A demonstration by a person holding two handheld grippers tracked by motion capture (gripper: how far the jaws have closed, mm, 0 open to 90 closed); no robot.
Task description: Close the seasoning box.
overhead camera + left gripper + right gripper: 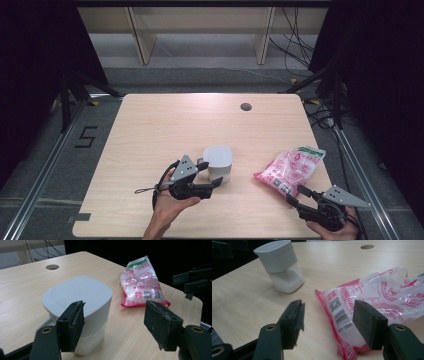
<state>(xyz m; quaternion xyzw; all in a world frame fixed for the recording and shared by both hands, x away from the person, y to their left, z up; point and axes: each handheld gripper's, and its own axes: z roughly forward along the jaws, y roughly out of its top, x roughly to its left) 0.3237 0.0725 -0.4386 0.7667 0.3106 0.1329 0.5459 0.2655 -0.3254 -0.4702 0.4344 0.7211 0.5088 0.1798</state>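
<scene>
The white jar [218, 162] stands upright near the middle of the high view, and the left gripper [210, 174] sits just to its left with its jaws wide open and nothing in them, so this hand is the nearer one. In the left gripper view the jar [80, 312] is at the lower left, right by one jaw and not between the two. The right gripper [296, 196] at the lower right is open and empty too, its jaws pointing at the near end of the pink bag [291, 169], which lies slanting up to the right.
</scene>
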